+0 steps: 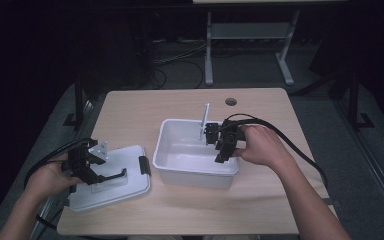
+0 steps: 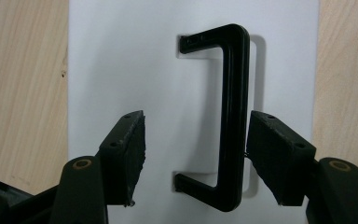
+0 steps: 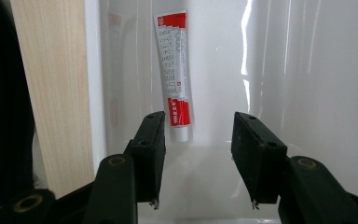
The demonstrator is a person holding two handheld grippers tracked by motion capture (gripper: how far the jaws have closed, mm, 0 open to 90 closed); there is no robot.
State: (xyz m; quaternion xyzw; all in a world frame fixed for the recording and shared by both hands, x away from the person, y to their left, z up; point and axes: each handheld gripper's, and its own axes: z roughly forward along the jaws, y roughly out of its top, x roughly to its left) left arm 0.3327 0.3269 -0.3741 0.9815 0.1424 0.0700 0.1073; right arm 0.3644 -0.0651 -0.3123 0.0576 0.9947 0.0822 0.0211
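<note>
Two claws busy around one landmark, the white rectangular plastic bin [image 1: 196,170] in the middle of the pale wooden bench [image 1: 145,110].

Left claw [image 1: 111,176] [image 2: 196,140]: to the left of the bin, low over the flat white plastic lid [image 1: 130,189] [image 2: 121,56] lying just beside it. Spread open, straddling the black U-shaped plastic handle [image 2: 235,116]; one jaw just beside the bar, possibly touching, the other well apart from it. No clamp on it yet.

Right claw [image 1: 221,150] [image 3: 198,135]: inside the bin at its right end, also spread open and holding nothing. Ahead of the tips, the red-and-white toothpaste tube [image 3: 176,79], cap end towards the jaws, resting against the bin wall [image 3: 307,70], slightly off to one side of the gap.

Step in hand, most likely: a reach for the tube inside the bin, with the lid handle lined up for a lift.

Next move, by judgement: advance and shift sideways until the tube sits between both pads, then squeeze near the cap end. On the lid side, close on the bar's middle for a level lift.
</note>
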